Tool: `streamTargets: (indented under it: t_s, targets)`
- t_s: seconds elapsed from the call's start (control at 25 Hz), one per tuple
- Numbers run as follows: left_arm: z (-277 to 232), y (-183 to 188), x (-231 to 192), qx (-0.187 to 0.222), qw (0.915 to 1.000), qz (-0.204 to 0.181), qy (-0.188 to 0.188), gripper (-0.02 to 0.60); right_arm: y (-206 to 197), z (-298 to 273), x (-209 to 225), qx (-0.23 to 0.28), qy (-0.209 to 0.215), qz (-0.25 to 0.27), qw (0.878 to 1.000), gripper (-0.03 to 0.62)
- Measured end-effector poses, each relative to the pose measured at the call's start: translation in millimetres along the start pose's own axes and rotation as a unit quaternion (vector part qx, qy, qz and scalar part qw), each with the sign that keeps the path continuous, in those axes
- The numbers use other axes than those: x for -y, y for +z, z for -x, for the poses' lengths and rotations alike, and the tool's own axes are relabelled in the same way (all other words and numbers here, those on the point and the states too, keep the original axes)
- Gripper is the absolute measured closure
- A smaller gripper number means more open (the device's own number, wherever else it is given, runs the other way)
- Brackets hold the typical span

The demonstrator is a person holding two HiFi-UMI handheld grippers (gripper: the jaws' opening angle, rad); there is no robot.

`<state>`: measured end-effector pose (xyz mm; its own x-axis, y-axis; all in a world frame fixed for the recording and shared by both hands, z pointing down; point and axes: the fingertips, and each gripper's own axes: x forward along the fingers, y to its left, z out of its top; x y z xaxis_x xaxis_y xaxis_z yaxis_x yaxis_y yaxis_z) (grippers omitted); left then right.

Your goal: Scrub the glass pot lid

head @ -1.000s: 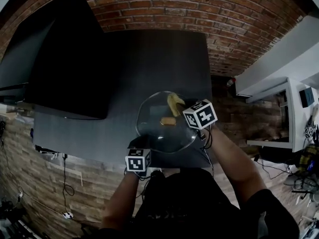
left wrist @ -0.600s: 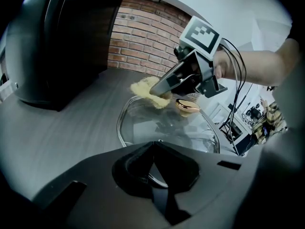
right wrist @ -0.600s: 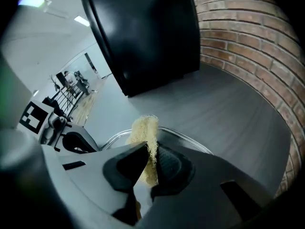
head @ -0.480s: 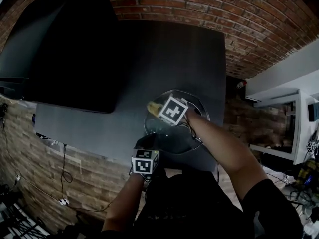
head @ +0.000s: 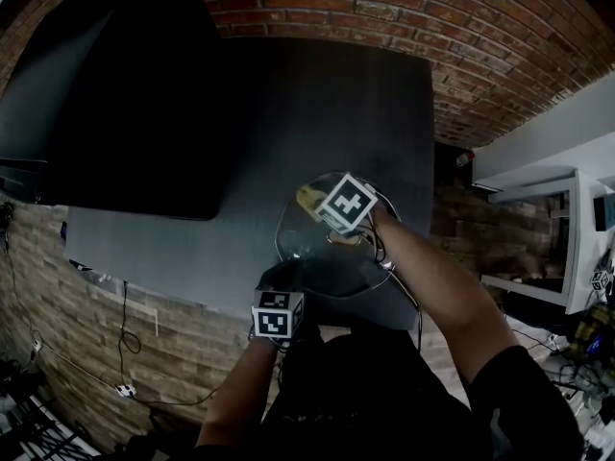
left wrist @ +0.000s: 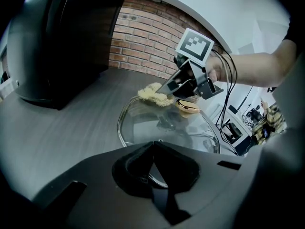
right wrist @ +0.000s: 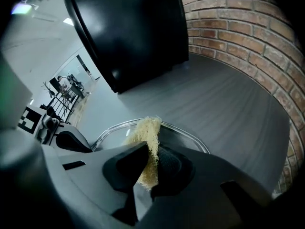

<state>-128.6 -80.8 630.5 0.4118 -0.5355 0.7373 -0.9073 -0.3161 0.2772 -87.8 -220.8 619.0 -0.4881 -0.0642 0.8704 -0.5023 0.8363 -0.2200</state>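
Observation:
The glass pot lid (head: pixel 332 253) with its gold knob (left wrist: pixel 188 106) lies over the front edge of the dark table (head: pixel 317 104). My left gripper (head: pixel 279 284) is shut on the lid's near rim (left wrist: pixel 153 178). My right gripper (head: pixel 322 205) is shut on a yellow fibrous scrubber (right wrist: pixel 148 142). It presses the scrubber (left wrist: pixel 152 93) onto the far left part of the lid (right wrist: pixel 114 128), beside the knob. In the head view the right gripper's marker cube hides its jaws, and only the scrubber's end (head: pixel 307 198) shows.
A big black rounded appliance (head: pixel 115 104) stands on the table's left half, close behind the lid (left wrist: pixel 167 128). A brick wall (head: pixel 404 8) runs along the far side. White furniture (head: pixel 538 161) stands off to the right. Cables hang below the table's front edge.
The right gripper swept the scrubber left across the lid's far side, then came back slightly to the right. The left gripper kept its hold on the near rim.

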Motion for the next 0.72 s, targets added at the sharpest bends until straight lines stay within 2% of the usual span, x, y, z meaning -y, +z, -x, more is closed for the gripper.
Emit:
streamTargets:
  t_s: [0.36, 0.72]
  targets:
    - [0, 2, 1, 0.006, 1.0, -0.007, 0.001, 0.548, -34, 30, 41, 0.023, -0.033, -0.077, 0.996, 0.543]
    - [-1, 1, 1, 0.003, 0.9999, -0.008, 0.007, 0.548, -79, 55, 72, 0.048, -0.064, -0.155, 0.985, 0.543]
